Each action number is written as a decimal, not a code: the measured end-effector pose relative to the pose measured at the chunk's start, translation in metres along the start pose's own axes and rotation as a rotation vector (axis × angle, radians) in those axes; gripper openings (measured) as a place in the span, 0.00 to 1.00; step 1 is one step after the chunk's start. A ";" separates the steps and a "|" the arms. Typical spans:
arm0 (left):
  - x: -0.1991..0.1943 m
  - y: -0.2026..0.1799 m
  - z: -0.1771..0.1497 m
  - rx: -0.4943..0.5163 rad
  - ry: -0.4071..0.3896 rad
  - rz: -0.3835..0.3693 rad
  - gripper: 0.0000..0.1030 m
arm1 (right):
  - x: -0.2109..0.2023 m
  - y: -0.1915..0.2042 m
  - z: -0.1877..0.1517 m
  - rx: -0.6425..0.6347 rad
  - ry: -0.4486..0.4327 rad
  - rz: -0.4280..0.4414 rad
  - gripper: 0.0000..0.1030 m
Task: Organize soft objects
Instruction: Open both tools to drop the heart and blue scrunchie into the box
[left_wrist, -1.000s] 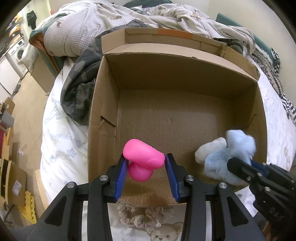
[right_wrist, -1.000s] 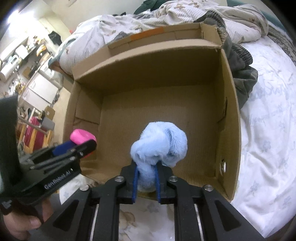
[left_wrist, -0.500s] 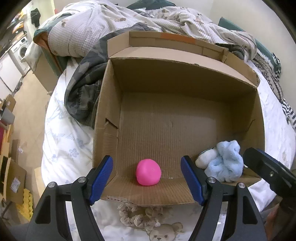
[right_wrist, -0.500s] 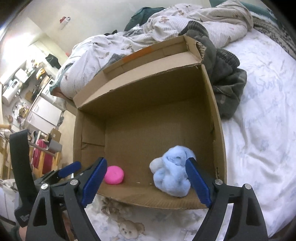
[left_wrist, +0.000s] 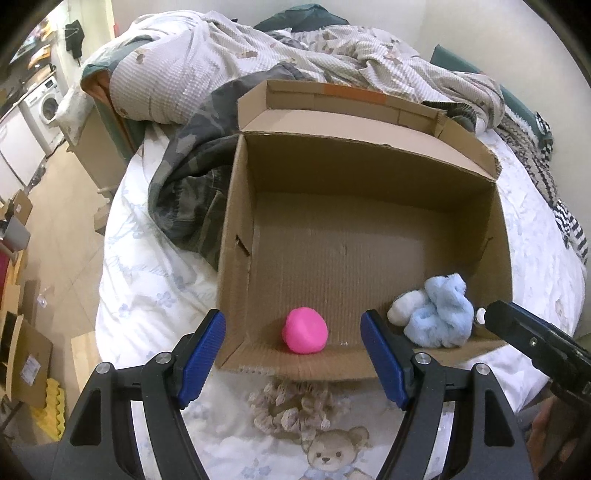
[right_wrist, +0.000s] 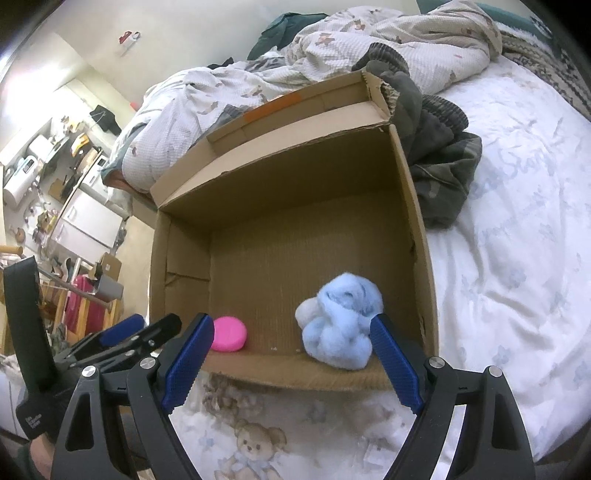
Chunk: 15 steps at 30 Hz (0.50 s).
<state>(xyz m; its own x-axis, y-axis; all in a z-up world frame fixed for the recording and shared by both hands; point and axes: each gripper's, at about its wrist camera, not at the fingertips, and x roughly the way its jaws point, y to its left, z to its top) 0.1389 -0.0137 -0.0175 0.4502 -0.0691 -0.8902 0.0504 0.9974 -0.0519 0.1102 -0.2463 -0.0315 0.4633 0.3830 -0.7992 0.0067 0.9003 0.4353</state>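
Pink squishy ball (left_wrist: 304, 331), smooth and roundish, sitting on the floor of the open cardboard box (left_wrist: 373, 177) by the near-left edge. Fluffy light-blue plush (left_wrist: 437, 319), kinda bunched up, slumped in the near-right corner, apart from the ball.

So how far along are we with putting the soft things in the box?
Done: the pink foam ball and the fluffy blue plush both lie inside the cardboard box, near its front edge. In hand: nothing; the left tongs and right tongs are both open. Left: a frilly beige scrunchie lies on the bedsheet just outside the box.
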 end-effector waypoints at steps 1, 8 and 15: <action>-0.002 0.001 -0.003 -0.004 0.001 -0.001 0.71 | -0.003 0.000 -0.002 -0.005 0.001 -0.002 0.89; -0.018 0.010 -0.024 -0.003 0.003 -0.005 0.71 | -0.020 0.000 -0.019 -0.010 -0.003 0.006 0.89; -0.030 0.026 -0.044 -0.013 0.000 -0.004 0.71 | -0.032 -0.001 -0.042 -0.027 0.014 0.011 0.89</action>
<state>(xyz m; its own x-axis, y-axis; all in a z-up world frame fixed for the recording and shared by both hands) 0.0875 0.0153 -0.0124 0.4502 -0.0730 -0.8900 0.0402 0.9973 -0.0615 0.0580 -0.2506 -0.0232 0.4509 0.3959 -0.8000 -0.0228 0.9011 0.4331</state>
